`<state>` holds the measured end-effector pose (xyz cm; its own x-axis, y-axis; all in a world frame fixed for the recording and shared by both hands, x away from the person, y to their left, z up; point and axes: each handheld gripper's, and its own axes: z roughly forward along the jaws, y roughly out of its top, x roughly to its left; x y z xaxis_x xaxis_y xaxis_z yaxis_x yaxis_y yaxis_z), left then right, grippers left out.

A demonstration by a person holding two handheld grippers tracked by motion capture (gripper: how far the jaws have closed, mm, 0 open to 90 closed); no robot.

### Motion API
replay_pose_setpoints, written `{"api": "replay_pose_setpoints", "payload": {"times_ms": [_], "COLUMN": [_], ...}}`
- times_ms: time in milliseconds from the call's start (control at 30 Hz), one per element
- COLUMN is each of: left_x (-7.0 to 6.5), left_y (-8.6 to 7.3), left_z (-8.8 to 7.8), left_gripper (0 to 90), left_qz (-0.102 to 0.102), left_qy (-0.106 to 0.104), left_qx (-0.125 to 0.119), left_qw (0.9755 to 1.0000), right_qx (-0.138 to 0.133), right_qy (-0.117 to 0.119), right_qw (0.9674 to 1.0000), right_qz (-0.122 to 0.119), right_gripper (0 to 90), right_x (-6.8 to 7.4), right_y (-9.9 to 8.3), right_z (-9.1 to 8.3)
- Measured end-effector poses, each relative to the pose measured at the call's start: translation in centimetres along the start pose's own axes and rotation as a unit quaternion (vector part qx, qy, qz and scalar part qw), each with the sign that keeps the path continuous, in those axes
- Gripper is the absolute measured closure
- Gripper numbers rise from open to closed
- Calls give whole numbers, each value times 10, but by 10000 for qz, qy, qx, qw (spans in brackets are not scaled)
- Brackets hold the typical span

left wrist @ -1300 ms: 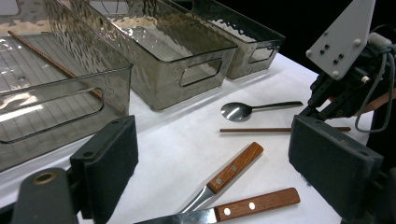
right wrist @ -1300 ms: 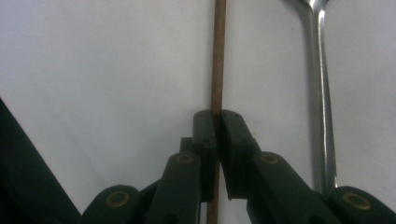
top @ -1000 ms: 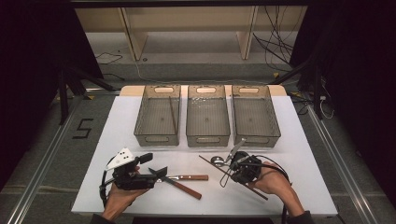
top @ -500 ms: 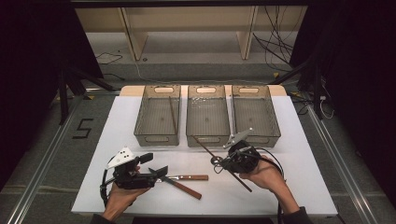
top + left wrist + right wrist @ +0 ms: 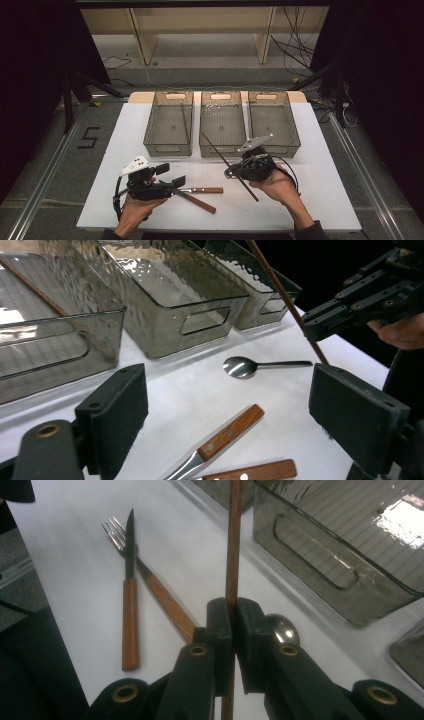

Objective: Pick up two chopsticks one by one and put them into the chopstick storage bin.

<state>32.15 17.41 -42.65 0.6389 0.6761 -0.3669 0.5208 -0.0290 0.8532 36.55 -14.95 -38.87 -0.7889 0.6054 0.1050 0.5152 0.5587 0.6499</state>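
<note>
My right gripper (image 5: 232, 172) is shut on a long brown chopstick (image 5: 218, 154), held above the table in front of the middle bin (image 5: 222, 145). In the right gripper view the chopstick (image 5: 233, 545) runs upright between the closed pads. Another chopstick (image 5: 185, 122) lies in the left bin (image 5: 167, 146). My left gripper (image 5: 171, 175) rests open at the front left, its pads (image 5: 117, 410) either side of two wooden handles. These belong to a knife (image 5: 130, 605) and a fork (image 5: 160, 597). A metal spoon (image 5: 240, 366) lies on the white table beyond them.
Three smoky clear bins stand in a row at the back of the table; the right bin (image 5: 274, 142) and the middle one look empty. The white tabletop (image 5: 320, 190) has free room at the right and front. Cables lie on the floor beyond.
My right gripper has risen and moved a little left and toward the bins with the chopstick, whose far tip now reaches the middle bin's front. The left gripper has stayed put.
</note>
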Motion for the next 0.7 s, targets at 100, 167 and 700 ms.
{"api": "replay_pose_setpoints", "payload": {"times_ms": [100, 167, 700], "left_x": [-2, -4, -10], "left_y": [4, 8, 38], "left_z": [4, 7, 29], "left_gripper": [157, 158, 169], "left_qz": [-50, -122, -668], "left_qy": [10, -14, -237], "left_qx": [24, 37, 16], "left_qw": [10000, 9999, 9975], "right_qx": [-108, -174, -601], "right_qy": [11, 26, 34], "right_qw": [9999, 9998, 9982], "right_qz": [36, 56, 80], "right_gripper": [855, 856, 855], "right_x": [1, 1, 13], "right_y": [1, 1, 6], "right_z": [-1, -1, 4]}}
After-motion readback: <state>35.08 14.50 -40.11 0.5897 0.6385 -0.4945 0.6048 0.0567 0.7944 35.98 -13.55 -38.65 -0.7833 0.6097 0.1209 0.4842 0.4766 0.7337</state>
